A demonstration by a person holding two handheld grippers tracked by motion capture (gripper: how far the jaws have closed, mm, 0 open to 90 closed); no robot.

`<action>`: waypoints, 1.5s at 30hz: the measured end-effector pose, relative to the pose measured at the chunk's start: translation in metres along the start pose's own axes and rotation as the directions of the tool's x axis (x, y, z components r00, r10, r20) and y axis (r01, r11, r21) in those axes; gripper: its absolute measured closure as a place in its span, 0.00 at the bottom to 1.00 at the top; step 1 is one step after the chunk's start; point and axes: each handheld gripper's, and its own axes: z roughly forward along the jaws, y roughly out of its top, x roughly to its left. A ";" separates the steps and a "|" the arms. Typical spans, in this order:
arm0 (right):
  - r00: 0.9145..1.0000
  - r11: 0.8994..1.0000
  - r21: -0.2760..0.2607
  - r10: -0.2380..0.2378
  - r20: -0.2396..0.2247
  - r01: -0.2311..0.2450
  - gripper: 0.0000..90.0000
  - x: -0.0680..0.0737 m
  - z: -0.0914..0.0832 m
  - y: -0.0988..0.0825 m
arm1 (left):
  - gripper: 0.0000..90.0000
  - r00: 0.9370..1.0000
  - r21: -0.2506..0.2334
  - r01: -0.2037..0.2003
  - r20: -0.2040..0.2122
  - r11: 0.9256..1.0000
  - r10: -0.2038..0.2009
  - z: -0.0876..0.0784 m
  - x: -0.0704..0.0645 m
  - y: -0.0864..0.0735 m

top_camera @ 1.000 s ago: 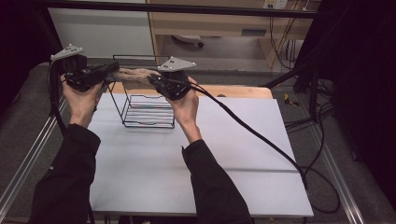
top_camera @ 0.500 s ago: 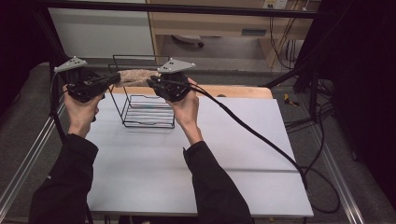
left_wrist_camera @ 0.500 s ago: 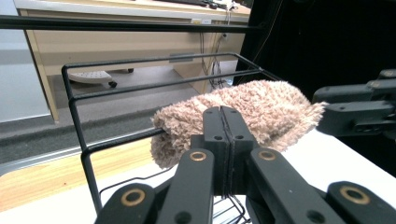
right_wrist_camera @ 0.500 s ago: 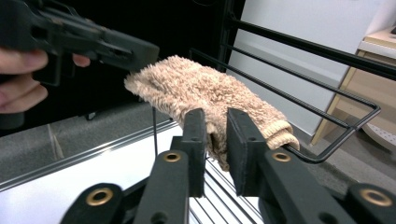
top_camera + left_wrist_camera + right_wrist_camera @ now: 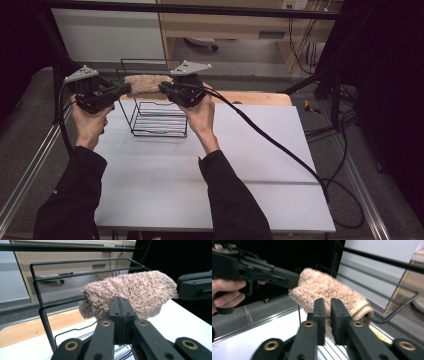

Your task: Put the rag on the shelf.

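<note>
Both grippers, left (image 5: 126,90) and right (image 5: 165,90), pinch the cloth (image 5: 147,83) stretched over the rack (image 5: 159,119) (hanging step, likely); next: lower onto wire, release.

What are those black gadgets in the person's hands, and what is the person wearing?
Each hand holds a black gripper, left and right, with two flat fingers, brass-coloured pivots, and a grey triangular plate on top. A thick black cable trails from the right one. The sleeves are dark.

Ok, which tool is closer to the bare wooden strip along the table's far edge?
Right. The right tool holds the towel's right end, the wooden strip just beyond it; the left tool holds the towel's left end, farther away.
</note>
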 end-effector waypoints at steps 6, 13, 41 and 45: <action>0.999 0.998 0.047 0.033 0.009 -0.033 1.00 -0.001 0.011 -0.007 | 0.99 1.000 0.017 -0.010 -0.010 1.000 0.010 0.003 0.002 -0.005; 0.999 0.996 0.074 0.037 0.037 -0.040 1.00 -0.004 0.020 -0.012 | 0.99 0.999 0.018 -0.015 -0.031 1.000 0.015 0.009 0.002 -0.008; 1.000 0.999 -0.011 0.030 0.003 -0.030 0.80 -0.001 -0.010 -0.001 | 0.74 0.998 -0.011 -0.040 -0.047 0.999 0.040 -0.013 -0.009 0.003; 1.000 1.000 -0.011 0.029 -0.001 -0.029 0.73 0.000 -0.015 0.001 | 0.63 0.998 -0.003 -0.048 -0.048 0.999 0.048 -0.015 -0.011 0.004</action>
